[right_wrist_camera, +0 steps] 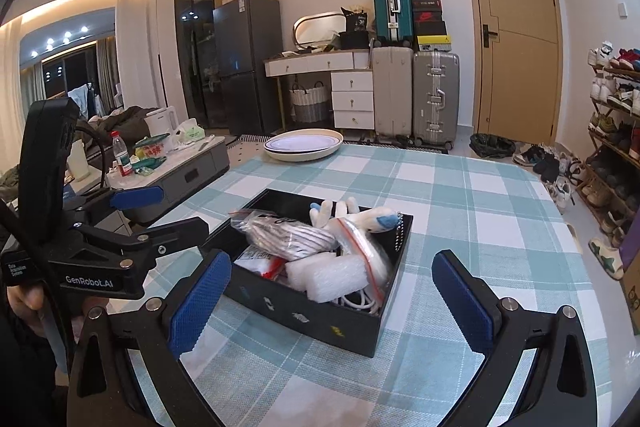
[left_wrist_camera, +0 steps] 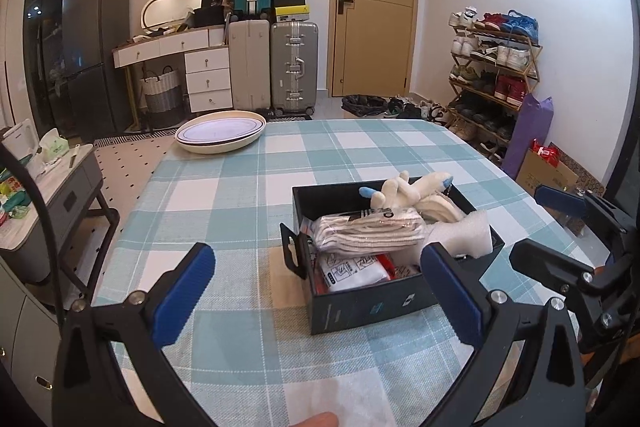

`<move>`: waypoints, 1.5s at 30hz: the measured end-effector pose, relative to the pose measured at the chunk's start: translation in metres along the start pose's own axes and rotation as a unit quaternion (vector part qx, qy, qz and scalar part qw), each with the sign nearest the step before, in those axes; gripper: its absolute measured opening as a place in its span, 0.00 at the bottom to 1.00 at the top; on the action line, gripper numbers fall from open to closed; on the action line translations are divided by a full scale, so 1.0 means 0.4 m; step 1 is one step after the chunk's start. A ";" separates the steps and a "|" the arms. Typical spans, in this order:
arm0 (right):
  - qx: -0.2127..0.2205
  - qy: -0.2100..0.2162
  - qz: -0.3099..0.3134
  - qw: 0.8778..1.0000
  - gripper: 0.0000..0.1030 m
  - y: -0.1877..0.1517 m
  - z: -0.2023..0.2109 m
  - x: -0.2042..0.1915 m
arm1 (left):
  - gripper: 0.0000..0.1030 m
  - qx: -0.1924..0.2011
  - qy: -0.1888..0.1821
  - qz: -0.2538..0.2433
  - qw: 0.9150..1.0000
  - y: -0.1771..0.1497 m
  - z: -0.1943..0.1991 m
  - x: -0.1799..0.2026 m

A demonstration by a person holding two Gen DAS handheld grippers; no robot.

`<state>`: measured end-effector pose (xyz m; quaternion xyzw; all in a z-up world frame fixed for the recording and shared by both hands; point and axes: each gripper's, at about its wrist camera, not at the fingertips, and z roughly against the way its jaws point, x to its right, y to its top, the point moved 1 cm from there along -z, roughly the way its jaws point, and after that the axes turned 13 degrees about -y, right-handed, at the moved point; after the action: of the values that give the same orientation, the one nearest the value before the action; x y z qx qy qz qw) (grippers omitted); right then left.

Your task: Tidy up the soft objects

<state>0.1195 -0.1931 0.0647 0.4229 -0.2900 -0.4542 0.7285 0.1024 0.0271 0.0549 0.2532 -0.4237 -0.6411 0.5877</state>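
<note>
A black open box point(left_wrist_camera: 360, 309) point(right_wrist_camera: 304, 315) sits on the checked tablecloth. It holds a white plush toy with blue tips point(left_wrist_camera: 404, 189) point(right_wrist_camera: 360, 215), a bagged pack of striped socks point(left_wrist_camera: 368, 229) point(right_wrist_camera: 288, 235), white foam point(left_wrist_camera: 464, 233) point(right_wrist_camera: 328, 275) and a flat white packet point(left_wrist_camera: 352, 273). My left gripper point(left_wrist_camera: 320, 301) is open and empty, its fingers astride the box's near left corner. My right gripper point(right_wrist_camera: 332, 305) is open and empty, just short of the box's near wall. The right gripper also shows at the left wrist view's right edge point(left_wrist_camera: 560, 231), and the left gripper at the right wrist view's left point(right_wrist_camera: 160, 211).
A cream oval plate point(left_wrist_camera: 221, 135) point(right_wrist_camera: 303, 146) lies at the table's far left corner. A grey side table point(right_wrist_camera: 180, 171) with bottles and a kettle stands left of the table. Suitcases point(left_wrist_camera: 294, 67), drawers and a shoe rack point(left_wrist_camera: 492, 75) line the walls.
</note>
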 end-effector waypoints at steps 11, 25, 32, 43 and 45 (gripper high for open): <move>0.021 -0.006 0.003 1.000 0.99 -0.057 0.025 0.000 | 1.00 0.028 0.000 0.005 1.000 -0.066 0.017 0.002; 0.036 -0.012 0.016 0.999 0.99 -0.090 0.024 -0.013 | 1.00 0.063 0.007 -0.006 0.998 -0.086 0.015 0.004; 0.043 -0.009 0.008 0.999 0.99 -0.093 0.027 -0.006 | 1.00 0.066 0.004 -0.005 0.998 -0.091 0.012 0.003; 0.057 -0.013 0.004 0.998 0.99 -0.093 0.040 -0.002 | 1.00 0.070 0.007 -0.006 0.997 -0.095 0.018 0.004; 0.057 -0.013 0.003 0.998 1.00 -0.093 0.041 -0.002 | 1.00 0.073 0.005 -0.008 0.997 -0.096 0.019 0.004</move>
<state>0.0905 -0.2067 0.0397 0.4569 -0.3268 -0.4400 0.7006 0.0751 0.0256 0.0269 0.3017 -0.4641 -0.6117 0.5651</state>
